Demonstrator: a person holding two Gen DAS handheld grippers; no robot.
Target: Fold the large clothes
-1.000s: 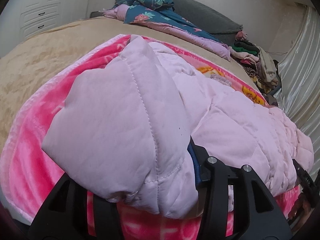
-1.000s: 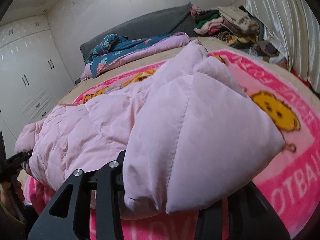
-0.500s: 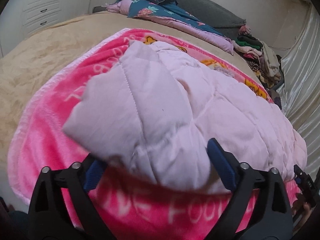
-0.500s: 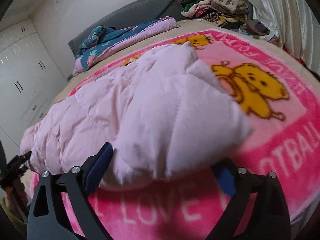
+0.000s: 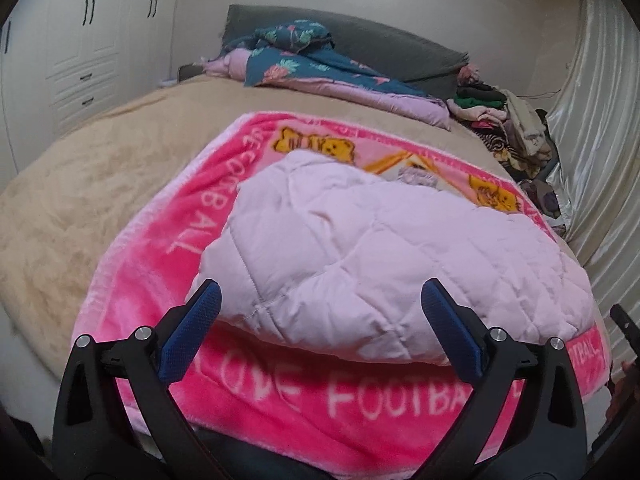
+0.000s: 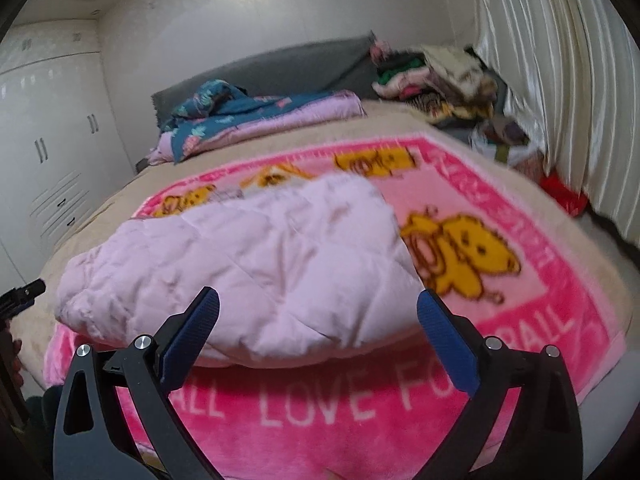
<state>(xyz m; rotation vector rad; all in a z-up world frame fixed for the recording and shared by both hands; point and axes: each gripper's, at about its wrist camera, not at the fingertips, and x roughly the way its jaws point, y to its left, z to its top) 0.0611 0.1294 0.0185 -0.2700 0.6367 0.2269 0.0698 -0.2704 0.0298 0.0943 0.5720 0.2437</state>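
A pale pink quilted jacket lies folded on a bright pink blanket with yellow bears and white lettering. In the right wrist view the same jacket rests on that blanket. My left gripper hangs open just above and in front of the jacket's near left edge, its blue pads clear of the cloth. My right gripper is open too, raised over the jacket's near right edge, pads touching nothing.
The blanket lies on a beige bed cover. A floral teal and lilac quilt sits by the grey headboard. A heap of clothes lies at the far right by the curtain. White wardrobes stand left.
Both grippers were shut on the jacket's folded edge; they have let it go, opened wide and drawn back and up. The jacket now lies flat on the blanket.
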